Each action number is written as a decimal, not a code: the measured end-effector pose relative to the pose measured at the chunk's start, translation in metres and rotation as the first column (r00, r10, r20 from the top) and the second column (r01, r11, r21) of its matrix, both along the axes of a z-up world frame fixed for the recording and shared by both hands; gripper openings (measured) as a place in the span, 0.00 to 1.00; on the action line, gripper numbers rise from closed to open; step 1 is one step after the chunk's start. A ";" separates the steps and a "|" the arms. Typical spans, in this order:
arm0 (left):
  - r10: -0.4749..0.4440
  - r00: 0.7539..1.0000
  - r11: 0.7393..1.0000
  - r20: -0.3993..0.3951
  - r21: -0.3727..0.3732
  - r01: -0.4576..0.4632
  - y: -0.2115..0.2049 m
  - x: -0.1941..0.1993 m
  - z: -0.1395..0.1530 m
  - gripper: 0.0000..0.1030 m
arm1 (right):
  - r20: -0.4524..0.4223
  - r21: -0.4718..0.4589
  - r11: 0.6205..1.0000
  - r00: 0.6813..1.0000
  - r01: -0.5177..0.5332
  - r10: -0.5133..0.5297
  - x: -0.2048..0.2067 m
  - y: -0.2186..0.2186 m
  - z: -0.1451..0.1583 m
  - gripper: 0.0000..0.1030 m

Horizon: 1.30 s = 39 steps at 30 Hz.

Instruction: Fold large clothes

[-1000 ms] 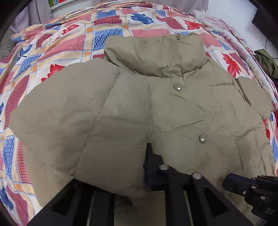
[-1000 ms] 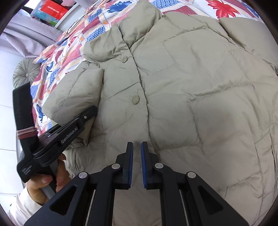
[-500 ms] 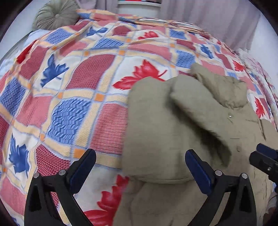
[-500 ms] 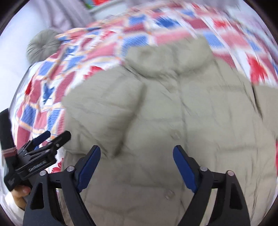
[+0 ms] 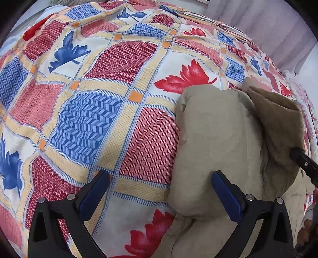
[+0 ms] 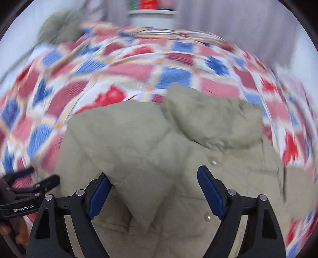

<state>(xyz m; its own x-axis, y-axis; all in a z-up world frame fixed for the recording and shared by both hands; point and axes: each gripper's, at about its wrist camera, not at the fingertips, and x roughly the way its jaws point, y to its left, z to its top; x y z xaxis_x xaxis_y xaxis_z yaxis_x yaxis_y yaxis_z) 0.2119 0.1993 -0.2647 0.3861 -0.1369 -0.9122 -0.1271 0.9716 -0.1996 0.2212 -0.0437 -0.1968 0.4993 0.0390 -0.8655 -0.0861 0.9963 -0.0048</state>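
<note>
One khaki jacket (image 6: 159, 158) on patterned bedspread (image 5: 99, 99), two snaps (image 6: 213, 163) visible — both grippers' jaws wide, empty.

We see a bed (image 5: 123, 111) spread with a patchwork cover (image 5: 151, 63) of red, blue and cream squares with leaf prints. At its far left lies a round grey-green cushion (image 6: 59, 27). Pale curtains (image 5: 274, 29) hang behind, and a white shelf (image 6: 153, 14) stands far centre against them.
</note>
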 end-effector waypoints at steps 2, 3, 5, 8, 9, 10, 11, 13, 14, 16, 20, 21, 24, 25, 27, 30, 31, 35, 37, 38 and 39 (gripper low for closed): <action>-0.011 1.000 1.000 0.021 0.020 0.010 -0.005 0.006 0.006 1.00 | -0.034 0.118 0.981 0.988 0.154 -0.151 -0.002 -0.050 -0.005 0.82; -0.019 0.999 0.999 0.032 0.030 0.018 -0.008 0.011 0.008 1.00 | -0.068 0.171 0.963 0.977 0.209 -0.200 -0.003 -0.069 -0.011 0.58; -0.040 0.998 0.999 0.040 0.038 0.038 -0.012 0.017 0.011 1.00 | -0.205 0.322 0.890 0.942 0.323 -0.267 -0.005 -0.111 -0.033 0.05; -0.055 0.998 0.998 0.018 0.003 0.055 -0.014 0.032 0.003 1.00 | -0.330 0.431 0.773 0.879 0.465 -0.344 -0.016 -0.150 -0.064 0.05; -0.049 0.999 0.998 -0.002 -0.034 0.049 -0.014 0.037 -0.001 0.98 | -0.356 0.446 0.743 0.860 0.500 -0.365 -0.021 -0.159 -0.072 0.05; -0.035 0.999 0.997 -0.014 -0.063 0.034 -0.015 0.041 -0.005 0.86 | -0.374 0.454 0.719 0.845 0.526 -0.382 -0.026 -0.166 -0.078 0.05; -0.035 0.999 0.996 -0.023 -0.087 0.032 -0.018 0.044 -0.007 0.80 | -0.391 0.467 0.695 0.832 0.547 -0.393 -0.031 -0.171 -0.083 0.05; -0.062 0.998 0.995 -0.009 -0.074 0.062 -0.033 0.048 -0.005 0.70 | -0.406 0.499 0.660 0.824 0.562 -0.395 -0.039 -0.176 -0.089 0.05; -0.081 0.997 0.996 0.011 -0.024 0.082 -0.041 0.048 -0.003 0.70 | -0.402 0.502 0.661 0.827 0.558 -0.393 -0.041 -0.177 -0.089 0.05; -0.118 0.993 0.989 0.029 0.098 0.115 -0.055 0.049 -0.005 0.71 | -0.389 0.493 0.683 0.839 0.538 -0.380 -0.043 -0.174 -0.086 0.05; -0.129 0.991 0.976 0.018 0.181 0.124 -0.052 0.054 -0.024 0.71 | -0.383 0.483 0.705 0.849 0.520 -0.364 -0.034 -0.166 -0.087 0.05; -0.128 0.992 0.977 0.015 0.176 0.123 -0.049 0.054 -0.025 0.71 | -0.380 0.482 0.709 0.852 0.515 -0.360 -0.031 -0.163 -0.089 0.05; -0.097 0.995 0.977 0.003 0.191 0.095 -0.041 0.054 -0.015 0.71 | -0.381 0.463 0.734 0.859 0.498 -0.342 -0.020 -0.158 -0.095 0.06; -0.088 0.996 0.977 0.010 0.195 0.084 -0.038 0.051 -0.007 0.71 | -0.386 0.467 0.732 0.859 0.495 -0.335 -0.021 -0.158 -0.093 0.07; -0.082 0.996 0.981 0.038 0.182 0.074 -0.031 0.040 0.009 0.71 | -0.402 0.454 0.751 0.863 0.479 -0.306 -0.025 -0.159 -0.086 0.09; -0.097 0.994 0.982 0.054 0.171 0.087 -0.025 0.019 0.024 0.71 | -0.399 0.414 0.802 0.878 0.430 -0.265 -0.042 -0.161 -0.066 0.17; -0.108 0.993 0.980 0.051 0.174 0.097 -0.027 0.012 0.026 0.71 | -0.376 0.393 0.822 0.888 0.412 -0.265 -0.048 -0.163 -0.057 0.17; -0.155 0.988 0.966 0.003 0.211 0.151 -0.041 -0.003 0.010 0.71 | -0.187 0.302 0.872 0.921 0.386 -0.343 -0.068 -0.175 -0.016 0.17; -0.150 0.989 0.958 -0.019 0.245 0.150 -0.045 -0.006 -0.004 0.71 | -0.155 0.274 0.888 0.928 0.370 -0.339 -0.057 -0.178 -0.012 0.17; -0.135 0.991 0.958 -0.020 0.252 0.136 -0.045 -0.007 -0.009 0.72 | -0.155 0.270 0.894 0.933 0.356 -0.325 -0.050 -0.178 -0.015 0.17; -0.112 0.993 0.960 -0.027 0.255 0.116 -0.044 -0.008 -0.014 0.80 | -0.156 0.256 0.902 0.936 0.347 -0.315 -0.044 -0.177 -0.020 0.17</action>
<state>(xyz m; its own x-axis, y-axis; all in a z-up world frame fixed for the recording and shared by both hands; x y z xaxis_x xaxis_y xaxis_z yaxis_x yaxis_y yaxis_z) 0.2042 0.1555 -0.2787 0.3697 0.0589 -0.9273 -0.0133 0.9982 0.0581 0.1775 -0.2205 -0.2170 0.4286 0.1324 -0.8937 0.2645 0.9275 0.2642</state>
